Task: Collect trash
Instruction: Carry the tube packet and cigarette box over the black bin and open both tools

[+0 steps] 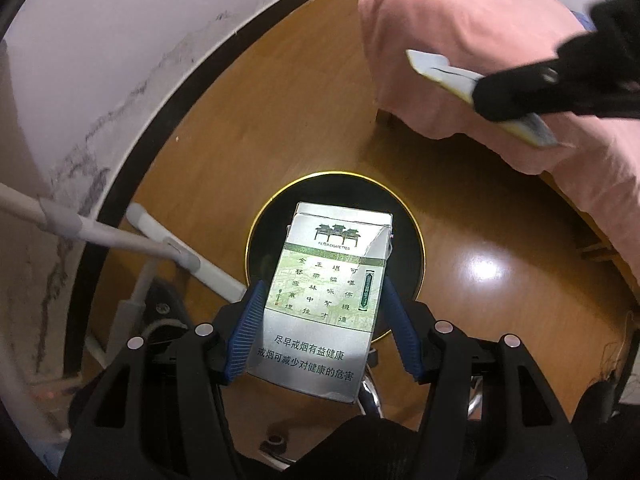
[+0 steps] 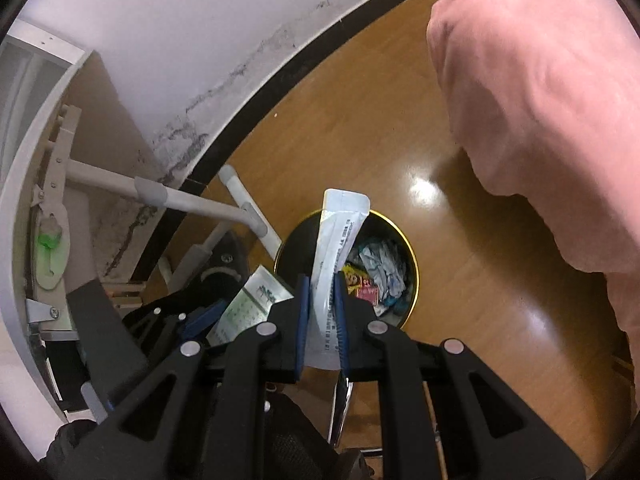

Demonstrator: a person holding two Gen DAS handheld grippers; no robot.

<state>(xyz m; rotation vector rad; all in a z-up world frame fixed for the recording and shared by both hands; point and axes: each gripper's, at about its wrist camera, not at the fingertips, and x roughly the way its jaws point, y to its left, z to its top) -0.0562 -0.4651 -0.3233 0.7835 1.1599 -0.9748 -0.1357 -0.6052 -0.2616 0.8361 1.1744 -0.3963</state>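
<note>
Left wrist view: left gripper (image 1: 322, 304) points down at the floor, blue pads (image 1: 250, 320) clamped on both long edges of a silver-green cigarette pack (image 1: 324, 284). Pack is upright along the fingers, torn at its top right corner, warning text at its lower end. Directly below and behind it sits a round black trash bin (image 1: 404, 216) with a gold rim; pack hangs over the bin mouth, not inside as far as I can tell. Upper right in the same view, right gripper (image 1: 500, 96), blurred, clenched on a flat white sachet (image 1: 436, 70) that sticks out on both sides of the fingers, seen against the pink bedspread (image 1: 480, 20). White mop (image 1: 156, 240) lies on the wooden floor (image 1: 280, 100) left of the bin, handle running off to the left edge. Stained white wall (image 1: 100, 60) with dark baseboard at the back.

Right wrist view: right gripper (image 2: 322, 300) jaws nearly together, pinching the long white sachet (image 2: 340, 224), which stands up past the fingertips and overlaps the bin rim (image 2: 412, 252). Bin already holds crumpled wrappers (image 2: 380, 272), blue-white, yellow and red ones. Left gripper (image 2: 208, 316) shows at lower left with the cigarette pack (image 2: 252, 300) in its pads, just beside the bin. Pink bedspread (image 2: 540, 100) fills the right side. Glare spot on the floor (image 2: 360, 120) near the bin. Black-gloved hand (image 2: 72, 448) at the bottom left corner.
</note>
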